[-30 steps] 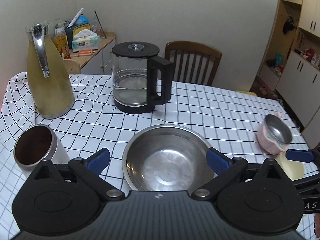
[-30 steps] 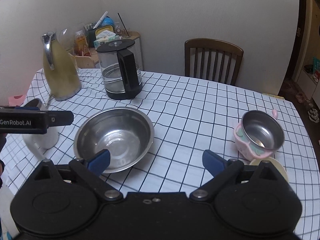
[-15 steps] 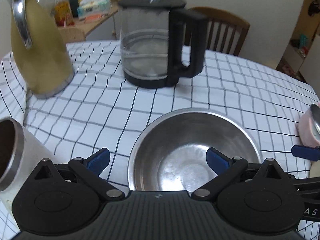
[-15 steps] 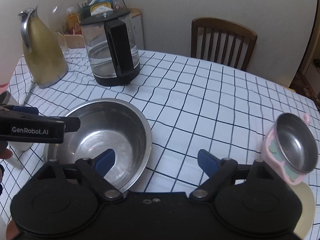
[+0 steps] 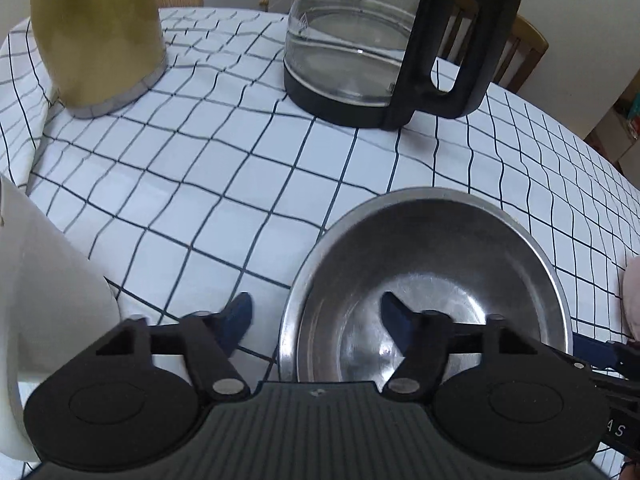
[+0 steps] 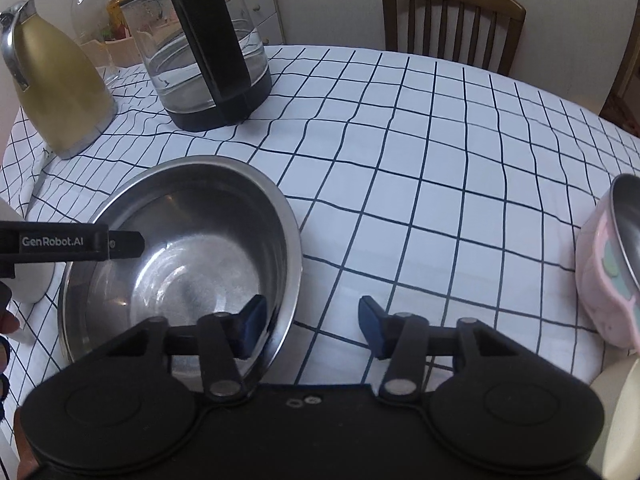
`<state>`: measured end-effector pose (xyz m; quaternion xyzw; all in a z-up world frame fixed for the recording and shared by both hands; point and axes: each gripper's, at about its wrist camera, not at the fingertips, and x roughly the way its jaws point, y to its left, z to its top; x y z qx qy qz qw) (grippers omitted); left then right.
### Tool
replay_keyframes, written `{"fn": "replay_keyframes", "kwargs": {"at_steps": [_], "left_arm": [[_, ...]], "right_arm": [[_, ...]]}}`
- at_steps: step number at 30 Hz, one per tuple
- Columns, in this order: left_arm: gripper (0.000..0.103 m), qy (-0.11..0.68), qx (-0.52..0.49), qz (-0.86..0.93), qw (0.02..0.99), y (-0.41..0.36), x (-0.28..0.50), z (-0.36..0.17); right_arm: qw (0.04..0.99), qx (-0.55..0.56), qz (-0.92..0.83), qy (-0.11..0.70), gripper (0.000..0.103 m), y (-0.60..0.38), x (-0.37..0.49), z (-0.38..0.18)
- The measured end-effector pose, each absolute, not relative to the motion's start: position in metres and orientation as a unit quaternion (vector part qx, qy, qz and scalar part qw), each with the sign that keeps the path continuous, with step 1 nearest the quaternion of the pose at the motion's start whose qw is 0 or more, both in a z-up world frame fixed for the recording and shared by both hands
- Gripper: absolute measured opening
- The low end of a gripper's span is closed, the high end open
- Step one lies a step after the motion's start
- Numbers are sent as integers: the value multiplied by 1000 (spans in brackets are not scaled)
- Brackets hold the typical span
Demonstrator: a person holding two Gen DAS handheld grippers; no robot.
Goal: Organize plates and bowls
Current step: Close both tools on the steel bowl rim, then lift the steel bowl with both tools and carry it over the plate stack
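My left gripper (image 5: pixel 316 316) straddles the near-left rim of the steel bowl (image 5: pixel 432 280) — one finger outside on the checked tablecloth (image 5: pixel 200 184), the other inside, jaws parted and not yet clenched. My right gripper (image 6: pixel 310 322) does likewise on the bowl's (image 6: pixel 180 264) right rim, also parted. The bowl sits in front of the glass kettle (image 6: pixel 204 60) and gold carafe (image 6: pixel 56 88). A pink bowl (image 6: pixel 608 264) stands well apart at the right edge.

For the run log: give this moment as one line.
left gripper: open, straddling left rim | right gripper: open, straddling right rim | steel bowl: on tablecloth | pink bowl: untouched
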<state>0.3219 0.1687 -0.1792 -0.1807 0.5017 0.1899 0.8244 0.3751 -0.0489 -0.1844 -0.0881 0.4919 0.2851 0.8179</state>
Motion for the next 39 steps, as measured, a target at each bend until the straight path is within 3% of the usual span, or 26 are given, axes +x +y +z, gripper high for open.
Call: {"fn": "replay_keyframes", "kwargs": {"at_steps": [3,5,7,10,39], "left_arm": [[50,504,-187,189,822,169,321,-180],[35,504,-185,182,823,167,320,-179],[33,506,-178,179,825,164,320,-178],[28,506,-172,181,826,162,318,-175],[26,469,-102,37,877,44,241,-72]], "right_arm": [[815,-85,293,493,37,-48,373,-183],[813,-82,299,493,26,-46,372,-182],[811,-81,305,493,17,-44,370,-181],[815,-89,300,487,16,-43,367,-179],[864,-8,242,441,13,-175,285,-83]]}}
